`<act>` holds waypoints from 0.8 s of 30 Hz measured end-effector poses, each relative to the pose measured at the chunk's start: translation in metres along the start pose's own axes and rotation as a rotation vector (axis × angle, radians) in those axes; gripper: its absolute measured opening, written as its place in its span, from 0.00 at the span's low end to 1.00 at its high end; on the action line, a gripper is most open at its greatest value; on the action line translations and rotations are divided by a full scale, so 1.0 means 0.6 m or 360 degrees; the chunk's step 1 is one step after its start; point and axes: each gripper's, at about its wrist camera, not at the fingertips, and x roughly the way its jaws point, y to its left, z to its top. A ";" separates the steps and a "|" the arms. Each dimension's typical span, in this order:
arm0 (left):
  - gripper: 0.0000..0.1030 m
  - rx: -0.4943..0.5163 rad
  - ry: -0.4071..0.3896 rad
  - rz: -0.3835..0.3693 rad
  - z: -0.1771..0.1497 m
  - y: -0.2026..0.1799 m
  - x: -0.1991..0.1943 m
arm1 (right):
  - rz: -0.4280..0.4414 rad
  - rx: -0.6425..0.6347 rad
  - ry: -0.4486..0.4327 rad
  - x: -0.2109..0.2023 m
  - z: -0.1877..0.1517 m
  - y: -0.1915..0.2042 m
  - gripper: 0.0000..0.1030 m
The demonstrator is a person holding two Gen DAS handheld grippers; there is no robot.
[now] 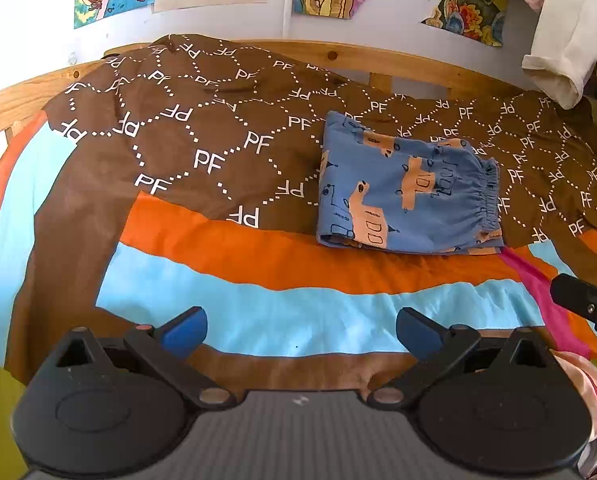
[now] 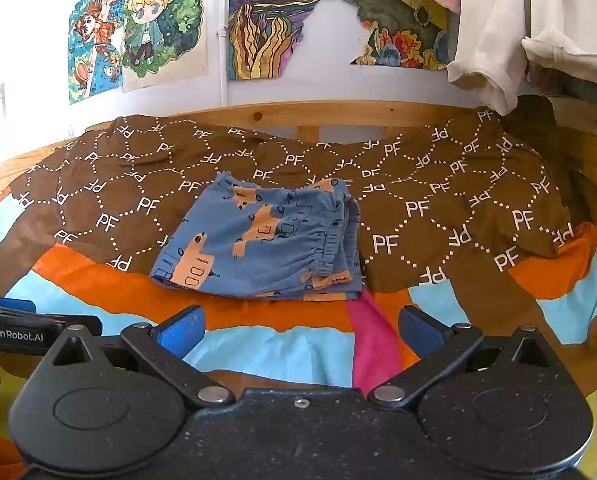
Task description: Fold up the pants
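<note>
Blue pants (image 1: 406, 196) printed with orange vehicles lie folded into a compact rectangle on the bed, their gathered waistband on the right side. In the right wrist view the same pants (image 2: 266, 240) sit just beyond the gripper. My left gripper (image 1: 301, 330) is open over the light-blue stripe, well short of the pants, with nothing between its blue fingers. My right gripper (image 2: 301, 330) is also open and empty, its fingers a little in front of the pants' near edge. The right gripper's body shows at the far right of the left view.
A brown "PF"-patterned cover (image 1: 202, 128) lies over a striped orange, blue and pink sheet (image 1: 298, 312). A wooden bed rail (image 2: 338, 116) runs along the back wall. Pale garments (image 2: 498, 32) hang at the top right. Drawings (image 2: 150, 20) hang on the wall.
</note>
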 end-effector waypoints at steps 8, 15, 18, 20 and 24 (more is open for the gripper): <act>1.00 0.0003 0.0007 0.0001 0.000 -0.002 0.002 | 0.0001 0.0000 0.0009 0.002 -0.001 0.001 0.99; 1.00 -0.0003 0.0035 0.0042 0.002 -0.002 0.004 | 0.0000 0.0002 0.0010 0.002 -0.001 0.001 0.99; 1.00 0.0003 0.0039 0.0071 0.005 -0.001 0.004 | 0.0001 0.0001 0.0010 0.002 -0.001 0.001 0.99; 1.00 0.0014 0.0033 0.0089 0.005 0.000 0.004 | 0.0002 0.0001 0.0010 0.002 -0.001 0.000 0.99; 1.00 0.0009 0.0055 0.0084 0.004 0.001 0.007 | 0.0001 0.0001 0.0012 0.002 -0.002 0.001 0.99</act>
